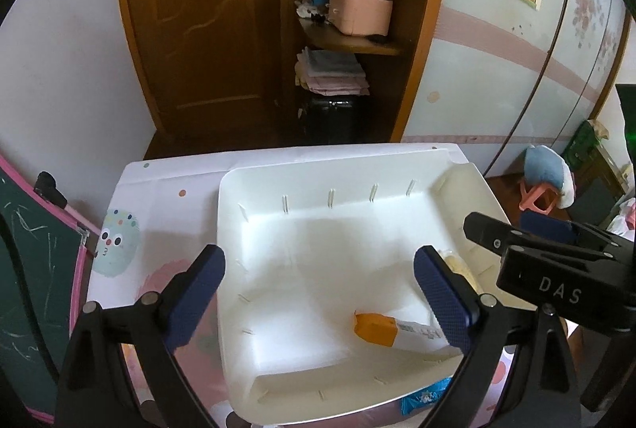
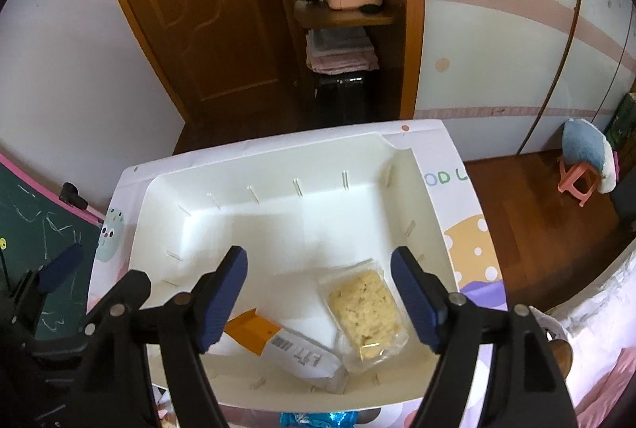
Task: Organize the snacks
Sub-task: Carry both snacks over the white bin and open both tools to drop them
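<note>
Bedroom table, white tray [image 2: 427,197] holding two snacks.
Both grippers, left gripper [image 1: 318,293] and right gripper [image 2: 318,299], hang open and empty; next should come the blue packet [image 2: 318,419], lifted clear over the rim.

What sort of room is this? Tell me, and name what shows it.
Probably a child's bedroom in a home: a wooden door, a wardrobe with flower patterns, a chalkboard, and a cartoon-printed table holding a white tray of snacks.
</note>
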A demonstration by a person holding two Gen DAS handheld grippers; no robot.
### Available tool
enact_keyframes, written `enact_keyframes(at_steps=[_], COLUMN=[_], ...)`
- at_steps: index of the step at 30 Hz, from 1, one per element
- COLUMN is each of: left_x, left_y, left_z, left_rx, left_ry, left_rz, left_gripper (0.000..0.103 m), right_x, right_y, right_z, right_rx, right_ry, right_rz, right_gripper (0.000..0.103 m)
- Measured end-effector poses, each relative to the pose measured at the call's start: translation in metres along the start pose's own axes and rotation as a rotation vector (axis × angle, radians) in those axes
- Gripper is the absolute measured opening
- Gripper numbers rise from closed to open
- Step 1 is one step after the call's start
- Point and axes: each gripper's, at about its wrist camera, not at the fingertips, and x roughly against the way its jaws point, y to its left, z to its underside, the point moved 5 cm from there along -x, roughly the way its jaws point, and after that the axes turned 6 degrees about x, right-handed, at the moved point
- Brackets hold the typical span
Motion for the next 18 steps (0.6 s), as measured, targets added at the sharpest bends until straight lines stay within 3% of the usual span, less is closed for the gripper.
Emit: enact_keyframes(at_steps=[6, 13, 18], left_x=[-0.001, -0.004, 0.007], left_y=[0.000, 0.005, 0.004], left_z=[0.002, 0.007, 0.008], left_rx=[-0.007, 0.040, 0.024], left_ry=[0.015, 0.069, 0.070], left_rz=[-0.008, 0.017, 0.006], left_gripper=[0.096, 0.095, 0.096], right_x=[0.001, -0.001, 0.008], right_y=[0.001, -0.002, 0.001], right_z=[0.000, 0.004, 0.007], right_rx=[0.025, -0.009, 0.008], right_ry=[-0.007, 0.055, 0.072], right_rz=[0.023, -0.014, 0.009], right_gripper=[0.075, 0.075, 0.075])
